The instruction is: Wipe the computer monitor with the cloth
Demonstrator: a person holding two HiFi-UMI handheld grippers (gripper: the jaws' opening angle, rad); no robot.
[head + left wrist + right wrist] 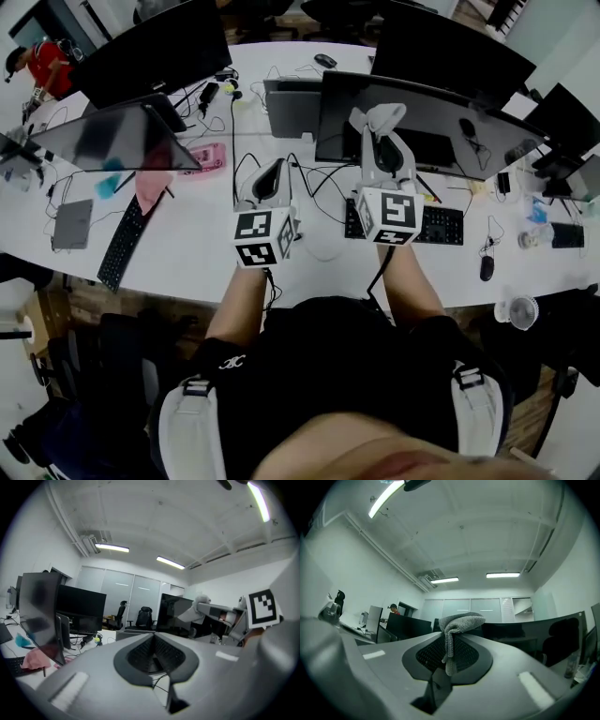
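Note:
A wide curved dark monitor (441,122) stands on the white desk (187,262) in front of me. My right gripper (377,127) is raised before the monitor's left half, shut on a grey cloth (382,116) that bunches over its tips. In the right gripper view the cloth (457,623) drapes down between the shut jaws of the right gripper (450,639). My left gripper (273,173) hovers lower and to the left over cables, shut and empty. In the left gripper view the left gripper (153,638) points at the monitor (174,616), with the cloth (200,603) at its right.
A black keyboard (441,225) and a mouse (486,268) lie under the monitor. A laptop (292,108) stands behind the left gripper. To the left are another monitor (112,139), a pink cloth (153,187) and a second keyboard (122,244). Cables (314,178) cross the desk.

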